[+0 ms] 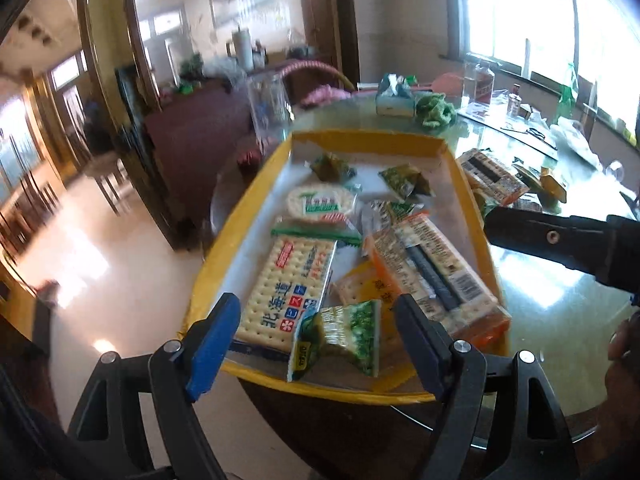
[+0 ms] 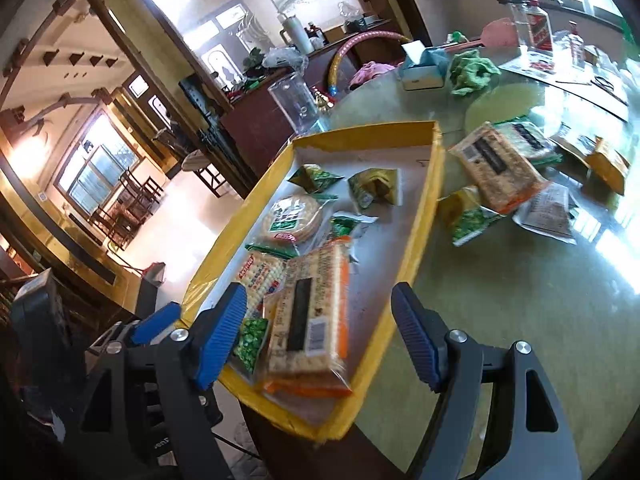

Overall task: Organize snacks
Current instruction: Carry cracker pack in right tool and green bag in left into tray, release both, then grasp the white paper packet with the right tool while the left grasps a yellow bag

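A yellow-rimmed tray (image 1: 360, 136) sits at the near edge of the glass-topped table. It holds several snacks: a blue-lettered cracker pack (image 1: 288, 292), a round biscuit pack (image 1: 320, 202), an orange-edged cracker pack (image 1: 432, 272) and small green packets. My left gripper (image 1: 318, 320) is open over the tray's near end, and a green packet (image 1: 340, 332) lies between its fingers untouched. My right gripper (image 2: 320, 308) is open too, above the orange-edged cracker pack (image 2: 312, 320), which rests in the tray (image 2: 360, 130). More snacks lie loose on the table to the right: a cracker pack (image 2: 496, 168) and a green packet (image 2: 472, 220).
Behind the tray stand a clear plastic container (image 2: 292, 100), a tissue box (image 2: 424, 66) and a green cloth (image 2: 472, 68). Bottles (image 2: 536, 28) and papers are at the far right by the window. The table edge drops to the floor left of the tray.
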`<state>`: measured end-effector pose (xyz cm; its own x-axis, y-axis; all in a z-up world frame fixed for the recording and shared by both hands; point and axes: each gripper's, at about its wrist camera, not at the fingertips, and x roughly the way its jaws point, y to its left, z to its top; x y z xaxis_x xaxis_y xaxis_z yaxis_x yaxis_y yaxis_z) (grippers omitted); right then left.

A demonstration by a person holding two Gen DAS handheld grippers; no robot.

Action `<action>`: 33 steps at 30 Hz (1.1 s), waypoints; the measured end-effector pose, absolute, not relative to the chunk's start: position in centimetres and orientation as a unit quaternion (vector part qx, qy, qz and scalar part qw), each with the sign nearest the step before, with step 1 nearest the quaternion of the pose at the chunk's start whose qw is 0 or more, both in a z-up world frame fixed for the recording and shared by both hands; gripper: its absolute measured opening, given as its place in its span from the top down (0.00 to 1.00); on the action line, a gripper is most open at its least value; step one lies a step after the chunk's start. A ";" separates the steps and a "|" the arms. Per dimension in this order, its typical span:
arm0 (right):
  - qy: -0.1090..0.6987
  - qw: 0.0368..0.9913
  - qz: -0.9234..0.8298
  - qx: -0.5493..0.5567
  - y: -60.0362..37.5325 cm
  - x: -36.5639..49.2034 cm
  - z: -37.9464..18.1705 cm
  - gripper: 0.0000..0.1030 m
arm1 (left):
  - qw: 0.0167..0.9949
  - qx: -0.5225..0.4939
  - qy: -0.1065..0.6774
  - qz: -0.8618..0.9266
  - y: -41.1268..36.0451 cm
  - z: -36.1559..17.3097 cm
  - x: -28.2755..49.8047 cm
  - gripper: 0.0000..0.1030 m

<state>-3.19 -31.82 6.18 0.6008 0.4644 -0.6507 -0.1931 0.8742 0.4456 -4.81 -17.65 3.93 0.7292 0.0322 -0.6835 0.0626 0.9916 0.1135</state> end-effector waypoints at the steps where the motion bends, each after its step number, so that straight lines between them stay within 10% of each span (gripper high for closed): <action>1: 0.406 0.878 0.187 0.171 -32.4 -3.3 6.2 0.27 | 0.929 0.068 0.364 -0.004 -18.0 4.2 -5.1 0.23; 23: 0.408 0.876 0.097 0.237 -48.0 -6.8 5.1 0.27 | 0.899 -0.004 0.405 -0.169 -26.7 6.3 -3.5 0.23; 33: 0.469 0.850 0.050 0.235 -49.0 1.9 2.8 0.43 | 0.866 -0.048 0.443 -0.228 -28.0 5.1 0.9 0.23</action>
<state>1.93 -49.00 2.83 0.5547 0.3049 -0.7742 0.1359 0.8847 0.4458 0.95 -28.01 5.14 0.5032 -0.4371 -0.7455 0.3523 0.8915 -0.2849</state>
